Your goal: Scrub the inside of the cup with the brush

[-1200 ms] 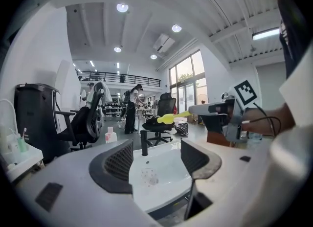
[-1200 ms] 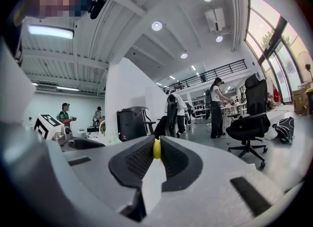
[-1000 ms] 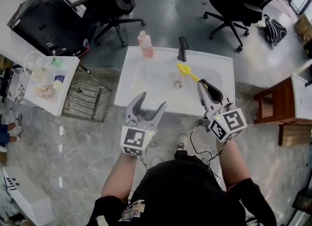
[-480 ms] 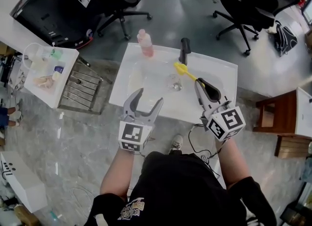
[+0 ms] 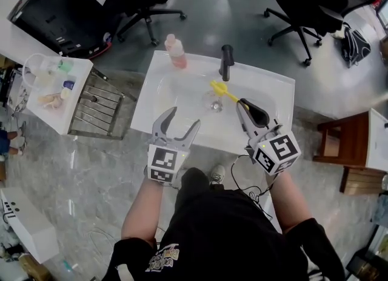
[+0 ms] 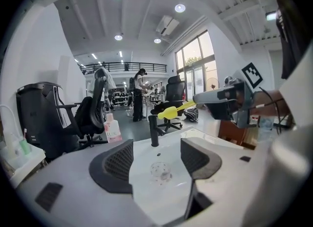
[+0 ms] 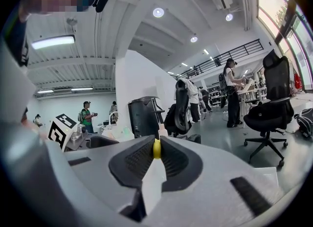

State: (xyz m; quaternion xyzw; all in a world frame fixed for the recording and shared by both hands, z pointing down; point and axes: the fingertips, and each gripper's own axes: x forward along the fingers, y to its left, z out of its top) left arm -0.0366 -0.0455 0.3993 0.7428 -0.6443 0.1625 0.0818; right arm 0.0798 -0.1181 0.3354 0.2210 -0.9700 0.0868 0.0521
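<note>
Spread wide and empty, the left tongs [image 5: 182,121] reach over the near edge of a white sink [image 5: 273,83]. The right tongs [image 5: 245,105] are pressed shut on the handle of a yellow brush [image 5: 220,89]. The head view looks steeply down on a person holding one gripper in each hand. A clear cup [image 5: 213,102] stands upright in the basin, in front of a black tap [image 5: 227,60]. Its glass is faint against the white and hard to make out. A pink bottle [image 5: 176,51] stands at the sink's back left corner. From above, the brush head seems to lie just beside the cup's far rim. Whether they touch cannot be told in this view.

The left gripper view shows the heights. Between the parted left tongs [image 6: 155,158] the cup [image 6: 160,171] sits low in the basin. The yellow brush [image 6: 170,111] hangs in the air above the top of the tap [image 6: 154,130], well apart from the cup. The right tongs [image 6: 198,99] show side-on here, closed along the handle. The pink bottle [image 6: 112,129] stands left of the tap.

The right gripper view shows only a small yellow piece of the brush [image 7: 156,148], pinched between the closed right tongs [image 7: 156,155]. The rest of the brush is hidden behind them. The left gripper's marker cube [image 7: 62,129] shows at the far left. Office chairs [image 7: 274,94] stand on the floor beyond.
</note>
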